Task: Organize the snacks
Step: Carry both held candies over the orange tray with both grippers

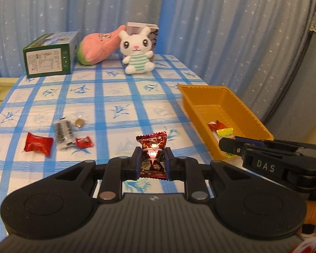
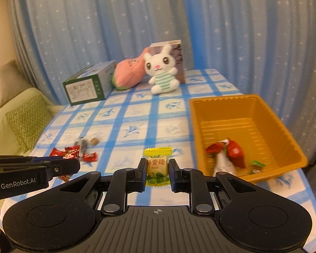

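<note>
Left tongs (image 1: 152, 160) clamped on a dark red candy (image 1: 152, 154), wrapper upright between the pads, crimped top edge sticking up past the tips. Right tongs (image 2: 157, 169) clamped on a yellow candy (image 2: 157, 167), also upright, green print at its lower end. Both are held clear above the counter (image 1: 115, 97).

Key relation: orange tray (image 2: 248, 130) lies ahead and to the right of both tongs, long axis running away from the cameras. Right tongs are nearer, just beside its near-left corner; left tongs sit further left with the right tongs between them and the tray. My read: right drops first, left follows across.

Tray already holds a few pieces at its near end: red wrappers (image 2: 233, 151), a whitish one, a small green one.

Still loose on the counter, well to the left: red packet (image 1: 39, 146), a clear dark-printed packet (image 1: 64, 132), a small red candy (image 1: 84, 142), a brown piece (image 1: 79, 122).

Back edge: green box (image 1: 50, 54), pink plush (image 1: 99, 46), white bunny plush (image 1: 137, 50). Not part of the job, I'd say.
</note>
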`<state>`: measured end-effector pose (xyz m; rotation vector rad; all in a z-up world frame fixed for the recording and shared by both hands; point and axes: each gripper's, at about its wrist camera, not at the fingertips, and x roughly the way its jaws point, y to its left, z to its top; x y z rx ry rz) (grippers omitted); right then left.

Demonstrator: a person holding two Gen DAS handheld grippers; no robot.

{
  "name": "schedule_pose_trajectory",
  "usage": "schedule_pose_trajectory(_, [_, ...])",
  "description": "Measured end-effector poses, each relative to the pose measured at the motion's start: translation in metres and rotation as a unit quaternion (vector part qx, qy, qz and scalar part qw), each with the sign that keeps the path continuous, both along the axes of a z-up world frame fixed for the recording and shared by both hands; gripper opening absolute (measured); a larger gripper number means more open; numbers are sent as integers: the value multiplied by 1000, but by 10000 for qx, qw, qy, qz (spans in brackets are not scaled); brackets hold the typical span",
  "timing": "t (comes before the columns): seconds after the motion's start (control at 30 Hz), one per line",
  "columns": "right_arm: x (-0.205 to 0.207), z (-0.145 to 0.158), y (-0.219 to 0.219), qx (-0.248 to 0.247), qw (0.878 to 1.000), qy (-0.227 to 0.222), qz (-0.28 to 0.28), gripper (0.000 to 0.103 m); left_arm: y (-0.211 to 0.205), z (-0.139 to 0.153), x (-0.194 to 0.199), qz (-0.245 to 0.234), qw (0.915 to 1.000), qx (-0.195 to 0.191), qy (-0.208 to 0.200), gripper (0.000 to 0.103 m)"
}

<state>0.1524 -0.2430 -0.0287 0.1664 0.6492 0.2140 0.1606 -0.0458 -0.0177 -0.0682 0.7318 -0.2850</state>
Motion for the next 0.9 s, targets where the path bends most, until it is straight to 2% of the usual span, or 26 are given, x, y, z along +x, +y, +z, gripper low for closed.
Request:
schedule_pose_trajectory(0.47, [-6, 11, -52, 110, 9989, -14, -459, 22, -41, 4, 4, -331, 9994, 52, 0, 19])
schedule_pose_trajectory(0.9, [5, 15, -121, -3, 9952, 28, -978, 22, -96, 6, 31, -776, 9969, -85, 20, 19])
